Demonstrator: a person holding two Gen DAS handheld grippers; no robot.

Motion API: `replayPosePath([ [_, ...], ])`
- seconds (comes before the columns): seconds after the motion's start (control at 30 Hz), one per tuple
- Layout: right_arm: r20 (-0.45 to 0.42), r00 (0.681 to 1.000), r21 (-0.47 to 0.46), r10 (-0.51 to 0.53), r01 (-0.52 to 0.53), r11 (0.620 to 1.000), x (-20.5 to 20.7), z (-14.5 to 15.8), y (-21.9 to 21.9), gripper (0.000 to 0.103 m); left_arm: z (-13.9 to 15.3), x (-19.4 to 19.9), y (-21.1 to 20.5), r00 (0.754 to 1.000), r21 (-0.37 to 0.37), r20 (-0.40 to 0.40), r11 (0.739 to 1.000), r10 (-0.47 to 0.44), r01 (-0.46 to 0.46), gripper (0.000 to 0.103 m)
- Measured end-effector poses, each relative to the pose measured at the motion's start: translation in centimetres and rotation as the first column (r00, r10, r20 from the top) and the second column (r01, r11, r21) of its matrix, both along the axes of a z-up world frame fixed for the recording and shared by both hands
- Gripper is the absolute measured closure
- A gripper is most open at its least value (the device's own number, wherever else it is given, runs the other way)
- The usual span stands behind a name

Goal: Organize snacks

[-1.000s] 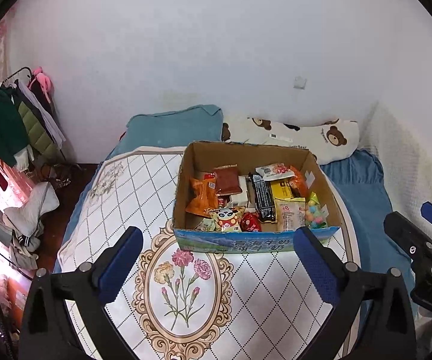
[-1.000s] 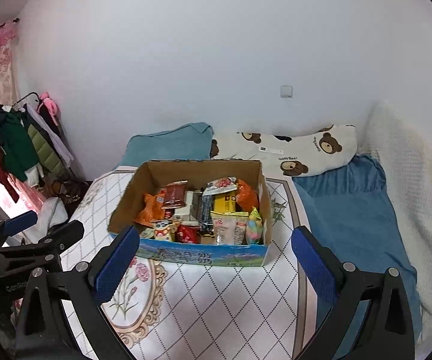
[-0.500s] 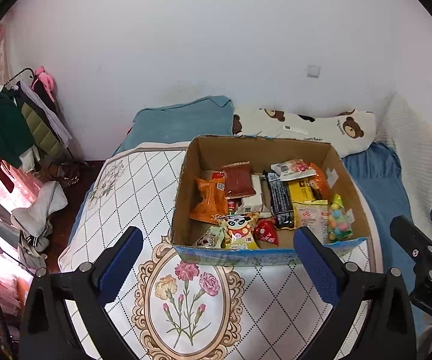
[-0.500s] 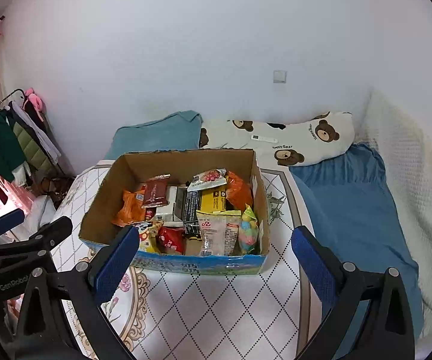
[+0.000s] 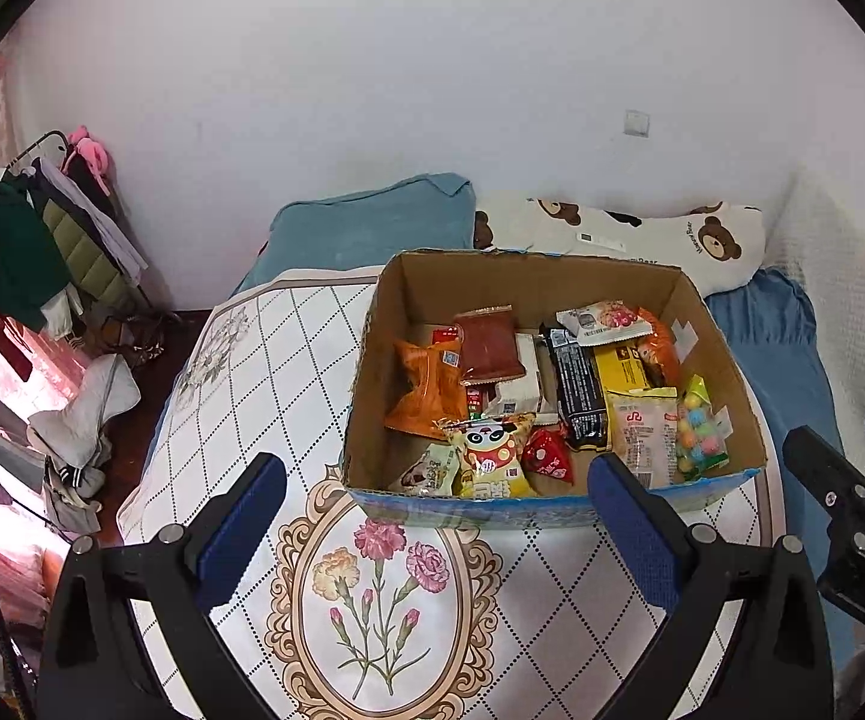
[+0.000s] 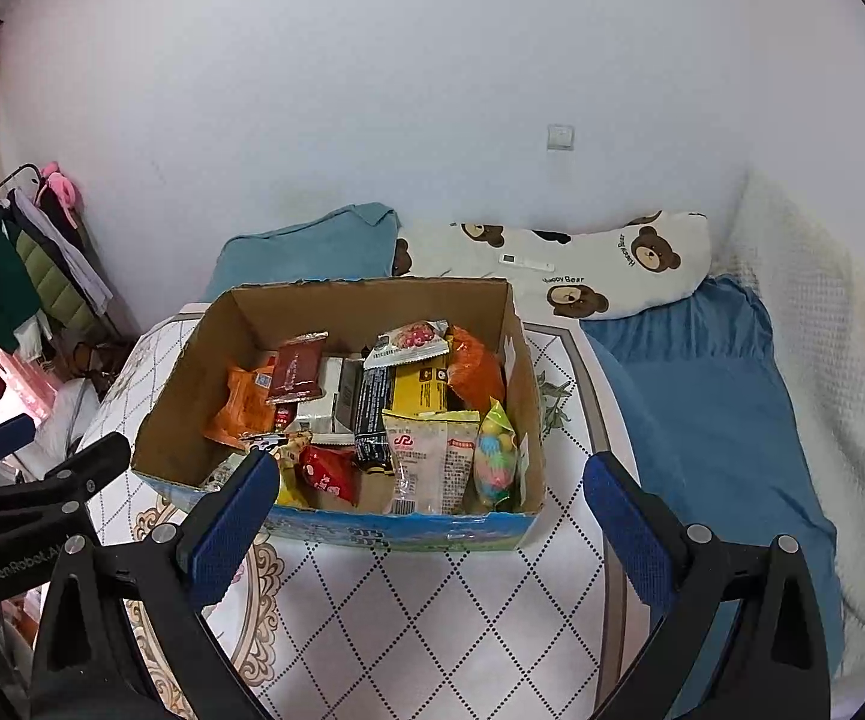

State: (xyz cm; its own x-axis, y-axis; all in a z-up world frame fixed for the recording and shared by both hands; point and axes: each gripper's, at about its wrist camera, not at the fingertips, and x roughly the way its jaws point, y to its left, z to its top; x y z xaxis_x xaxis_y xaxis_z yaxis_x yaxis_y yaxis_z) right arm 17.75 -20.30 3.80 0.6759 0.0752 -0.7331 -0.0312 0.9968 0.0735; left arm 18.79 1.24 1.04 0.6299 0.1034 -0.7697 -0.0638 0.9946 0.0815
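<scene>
Two claws are held wide apart and empty above the bed: the left claw (image 5: 432, 516) and the right claw (image 6: 429, 510), blue pads spread, nothing gripped. An open brown cardboard box (image 5: 552, 285) with a blue printed front edge is seen resting on the white diamond-patterned quilt (image 5: 264, 372), just beyond both claws. It is crammed with snack packets, loosely piled. An orange crinkled packet (image 5: 426, 384) is propped at the left, a dark red flat pouch (image 5: 489, 345) leaning against it. A black wrapped bar (image 5: 576, 384) is laid down the middle, a yellow packet (image 5: 624, 366) beside it. At the near edge a yellow panda-printed bag (image 5: 486, 456), a small red triangular packet (image 5: 546, 453) and a clear bag of pastel candy balls (image 5: 696, 426) are lined up.
</scene>
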Motion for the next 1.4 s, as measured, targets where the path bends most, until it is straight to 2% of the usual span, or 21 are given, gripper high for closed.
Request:
replayPosePath([
  [0.87,-0.038,0.999,-0.001,0.023,-0.023,1.0,0.3,-1.2,0.2,0.0,-0.9,-0.4,0.6,1.0,-0.004,-0.016,1.0,0.015,-0.015,0.0],
  [1.4,-0.019,0.999,0.003,0.028,-0.028,1.0,0.1,-0.7,0.3,0.0,-0.9,-0.7,0.8,1.0,-0.01,-0.018,1.0,0.009,-0.009,0.0],
])
